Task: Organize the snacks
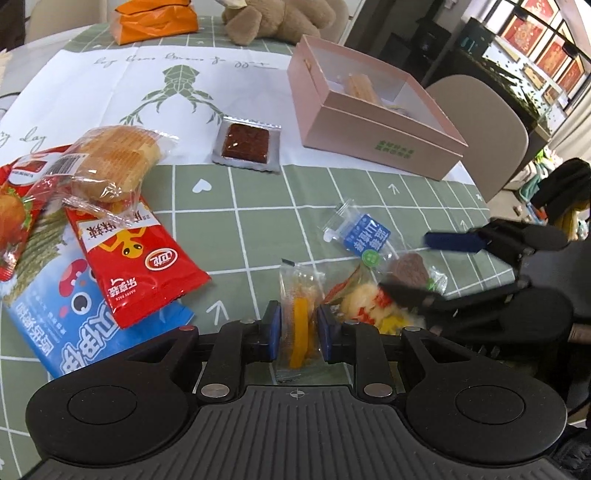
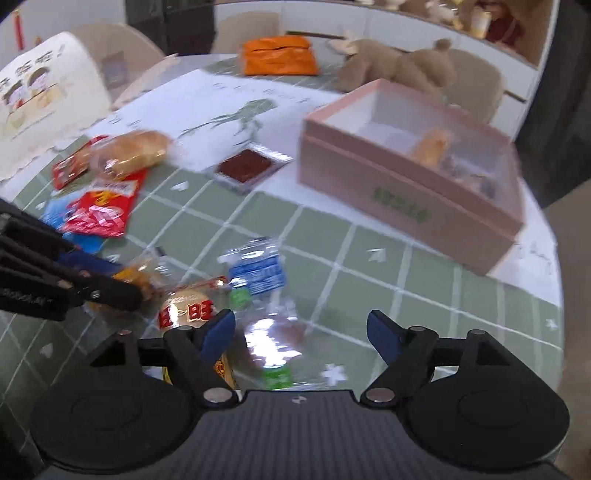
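Observation:
My left gripper point(image 1: 298, 328) is shut on a clear packet with orange strips point(image 1: 297, 325) lying on the green checked tablecloth. My right gripper point(image 2: 301, 334) is open over a clear packet with a blue label point(image 2: 258, 275) and brown snack; it also shows in the left wrist view point(image 1: 417, 262), beside a rice-cracker packet point(image 1: 364, 304). A pink box point(image 1: 373, 110) with snacks inside stands at the back right. A brown cake in a foil-edged wrapper point(image 1: 246, 142) lies before it. A bread pack point(image 1: 114, 162), a red packet point(image 1: 129, 254) and a blue packet point(image 1: 62, 321) lie left.
An orange bag point(image 1: 155, 18) and a brown plush toy point(image 1: 280, 16) sit at the table's far side. A white printed paper point(image 1: 110, 85) covers the back of the table. A beige chair point(image 1: 480, 125) stands right of the table edge.

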Action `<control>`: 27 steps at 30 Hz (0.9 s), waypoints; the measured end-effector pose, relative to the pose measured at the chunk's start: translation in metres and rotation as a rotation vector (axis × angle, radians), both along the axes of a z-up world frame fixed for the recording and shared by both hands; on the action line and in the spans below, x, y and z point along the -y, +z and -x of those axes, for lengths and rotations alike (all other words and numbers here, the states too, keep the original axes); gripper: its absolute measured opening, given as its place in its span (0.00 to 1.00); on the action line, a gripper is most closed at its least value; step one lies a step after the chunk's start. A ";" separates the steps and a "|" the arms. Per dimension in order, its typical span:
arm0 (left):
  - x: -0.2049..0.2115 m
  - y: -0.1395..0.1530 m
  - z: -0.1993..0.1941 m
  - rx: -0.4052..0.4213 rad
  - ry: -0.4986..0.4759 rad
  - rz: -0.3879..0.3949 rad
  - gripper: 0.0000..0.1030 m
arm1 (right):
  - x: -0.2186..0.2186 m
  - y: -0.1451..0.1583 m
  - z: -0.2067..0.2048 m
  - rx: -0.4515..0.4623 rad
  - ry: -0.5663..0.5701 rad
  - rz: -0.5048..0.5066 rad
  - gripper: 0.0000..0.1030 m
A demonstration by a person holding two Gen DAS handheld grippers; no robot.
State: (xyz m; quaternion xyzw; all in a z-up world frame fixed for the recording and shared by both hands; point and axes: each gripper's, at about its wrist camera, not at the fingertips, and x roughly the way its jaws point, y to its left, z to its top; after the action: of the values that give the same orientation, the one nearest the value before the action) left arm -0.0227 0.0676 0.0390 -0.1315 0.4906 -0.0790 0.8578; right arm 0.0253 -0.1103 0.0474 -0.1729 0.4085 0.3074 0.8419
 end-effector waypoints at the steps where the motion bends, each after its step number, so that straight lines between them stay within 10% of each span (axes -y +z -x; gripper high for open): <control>1: -0.001 0.000 0.000 0.000 0.003 0.005 0.24 | -0.004 -0.002 0.002 -0.004 0.025 0.006 0.71; 6: -0.002 -0.003 0.000 -0.006 -0.019 0.068 0.25 | -0.010 0.000 0.011 -0.011 0.045 0.008 0.34; 20: 0.037 0.001 -0.007 0.005 -0.149 -0.079 0.23 | 0.068 0.048 -0.002 -0.020 -0.195 -0.083 0.34; 27: 0.034 0.028 -0.017 0.090 -0.180 -0.014 0.23 | 0.106 0.097 -0.002 0.096 -0.287 -0.101 0.34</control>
State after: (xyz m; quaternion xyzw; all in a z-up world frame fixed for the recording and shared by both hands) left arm -0.0058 0.0332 0.0666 -0.0775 0.4619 -0.1580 0.8693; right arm 0.0271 -0.2168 0.1447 -0.0846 0.3721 0.1958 0.9033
